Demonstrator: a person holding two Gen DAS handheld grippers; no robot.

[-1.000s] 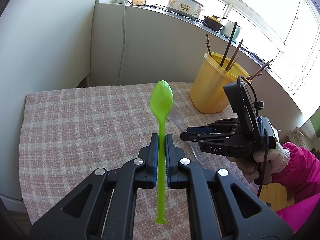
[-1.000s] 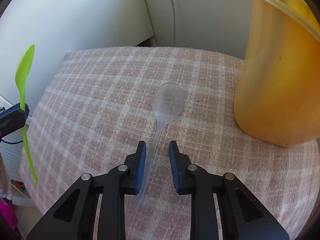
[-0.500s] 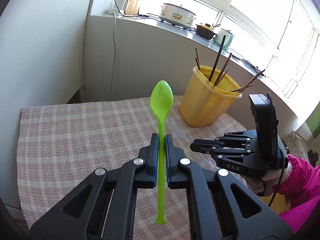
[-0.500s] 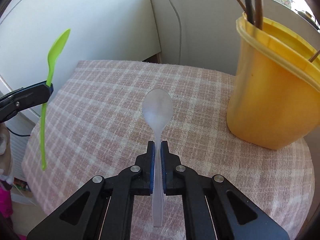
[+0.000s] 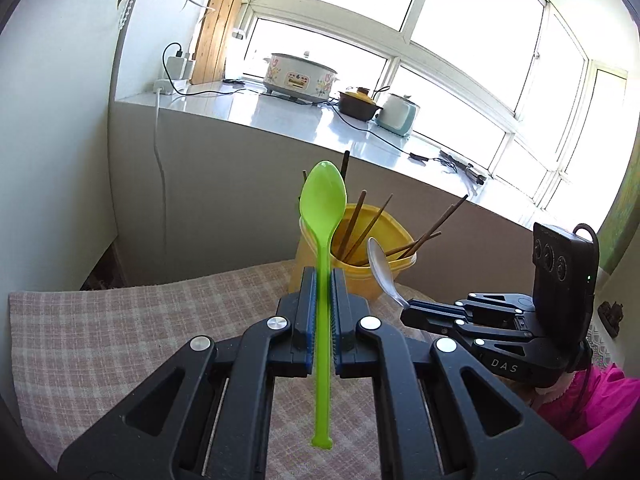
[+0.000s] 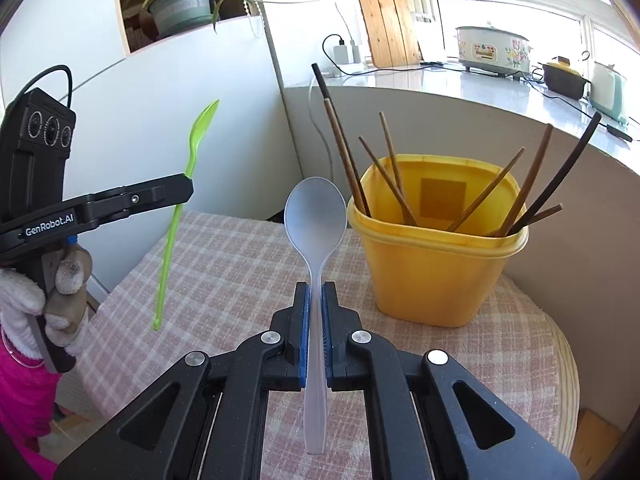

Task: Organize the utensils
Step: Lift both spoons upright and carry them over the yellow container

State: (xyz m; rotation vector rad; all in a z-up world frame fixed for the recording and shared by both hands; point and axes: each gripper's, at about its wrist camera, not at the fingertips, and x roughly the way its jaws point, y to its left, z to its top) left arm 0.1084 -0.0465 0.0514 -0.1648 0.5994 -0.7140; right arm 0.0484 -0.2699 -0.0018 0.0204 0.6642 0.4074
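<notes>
A table with a pink checked cloth (image 6: pixel 224 264) fills the lower half of both views. Its round edge curves down the right side of the right wrist view, and its left edge drops off beside the white wall. Most of the cloth is bare, so there is lots of room to move on the left and in the middle.

A big yellow tub (image 6: pixel 432 276) stands on the cloth at the right of the right wrist view, near the far edge by the grey counter wall. Its top is open. Brown chopsticks (image 6: pixel 404 196) lean inside it and poke out over the rim.

The left gripper (image 5: pixel 323 292) is at the bottom middle of the left wrist view. Its jaws are squeezed tight on the handle of a green spoon (image 5: pixel 323 208). The bowl of the spoon points up, in front of the tub's rim, and the spoon is up in the air.

The right gripper (image 6: pixel 316 300) is at the bottom middle of its own view. Its jaws are pinched on a clear spoon (image 6: pixel 315 216), bowl up, off the cloth and just left of the tub.

A hand in a white glove (image 6: pixel 52 284) holds the left gripper at the lower left.
</notes>
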